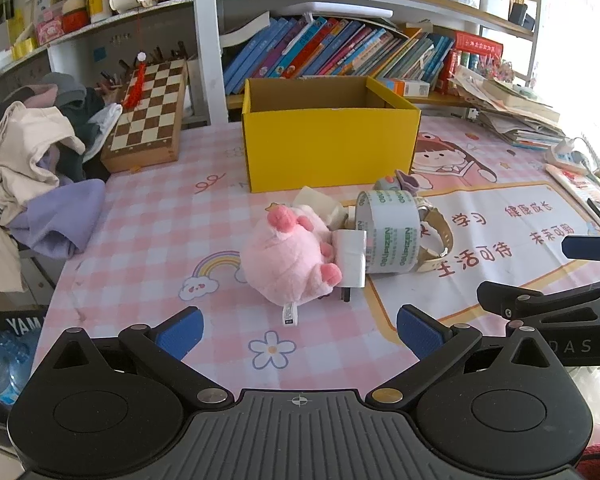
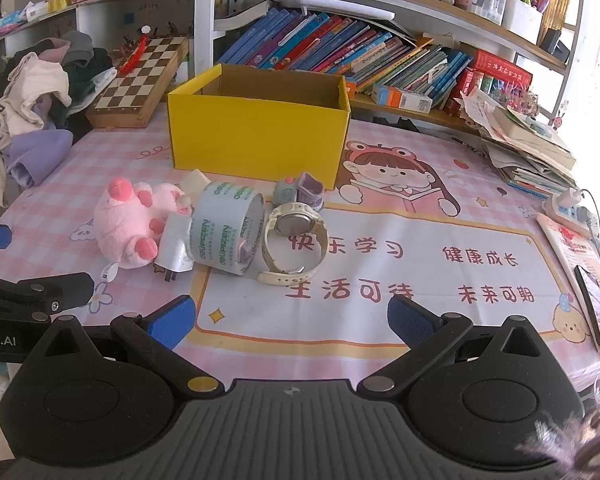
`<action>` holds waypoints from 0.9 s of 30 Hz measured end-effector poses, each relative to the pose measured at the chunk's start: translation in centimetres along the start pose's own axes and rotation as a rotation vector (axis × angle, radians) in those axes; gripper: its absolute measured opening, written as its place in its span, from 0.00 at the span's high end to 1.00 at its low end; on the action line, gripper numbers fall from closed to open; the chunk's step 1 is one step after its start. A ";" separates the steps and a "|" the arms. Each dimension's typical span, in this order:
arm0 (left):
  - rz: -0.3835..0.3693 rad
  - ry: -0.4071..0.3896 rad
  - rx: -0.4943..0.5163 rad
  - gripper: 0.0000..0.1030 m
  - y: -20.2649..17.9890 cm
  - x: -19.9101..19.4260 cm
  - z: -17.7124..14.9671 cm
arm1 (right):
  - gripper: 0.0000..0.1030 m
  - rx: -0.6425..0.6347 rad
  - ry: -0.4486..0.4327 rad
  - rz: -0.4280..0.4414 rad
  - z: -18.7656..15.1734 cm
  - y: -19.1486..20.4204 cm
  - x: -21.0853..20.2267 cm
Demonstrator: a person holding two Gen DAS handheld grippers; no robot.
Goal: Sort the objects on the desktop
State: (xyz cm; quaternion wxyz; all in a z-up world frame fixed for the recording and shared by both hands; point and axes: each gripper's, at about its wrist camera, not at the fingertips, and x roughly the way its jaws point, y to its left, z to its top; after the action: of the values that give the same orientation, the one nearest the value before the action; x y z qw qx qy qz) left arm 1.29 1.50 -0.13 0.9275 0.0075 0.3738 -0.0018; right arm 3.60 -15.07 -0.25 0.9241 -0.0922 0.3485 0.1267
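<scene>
Both claws hover low over the pink checked surface [image 2: 440,240], each with its blue-padded fingers spread wide apart and nothing between them: the left claw [image 1: 298,330] faces a pink plush pig toy [image 1: 290,258], the right claw [image 2: 292,322] faces a cream plastic wristwatch [image 2: 296,240].

The desktop objects lie in a tight cluster in front of an open yellow cardboard box [image 2: 258,136]. The plush pig lies on its side at the left. A white plug-in charger [image 2: 174,250] rests against it, prongs toward the cameras. A roll of clear printed packing tape [image 2: 226,232] lies on its side, touching the charger on one side and the watch on the other. Just behind them, near the box's front wall, sits a small grey-and-purple toy [image 2: 300,192].
</scene>
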 end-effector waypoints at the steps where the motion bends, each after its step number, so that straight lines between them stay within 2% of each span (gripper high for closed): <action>1: 0.001 0.001 0.001 0.00 0.0 0.0 0.0 | 0.00 0.000 0.001 0.000 0.0 0.0 0.0; 13: 0.007 0.023 -0.002 0.00 -0.1 0.7 0.3 | 0.00 -0.010 0.033 0.000 0.5 -0.1 0.8; 18: -0.017 0.035 -0.005 0.00 -0.3 1.2 0.5 | 0.00 -0.012 0.046 0.004 1.0 -0.6 1.4; 27: -0.011 0.054 -0.008 0.00 -0.6 2.9 1.6 | 0.00 -0.007 0.073 0.048 2.2 -1.6 3.4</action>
State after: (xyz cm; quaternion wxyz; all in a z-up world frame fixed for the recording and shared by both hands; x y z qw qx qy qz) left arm 4.47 0.88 -1.01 0.9171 0.0018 0.3986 -0.0052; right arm 7.93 -15.45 -0.72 0.9072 -0.0918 0.3834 0.1467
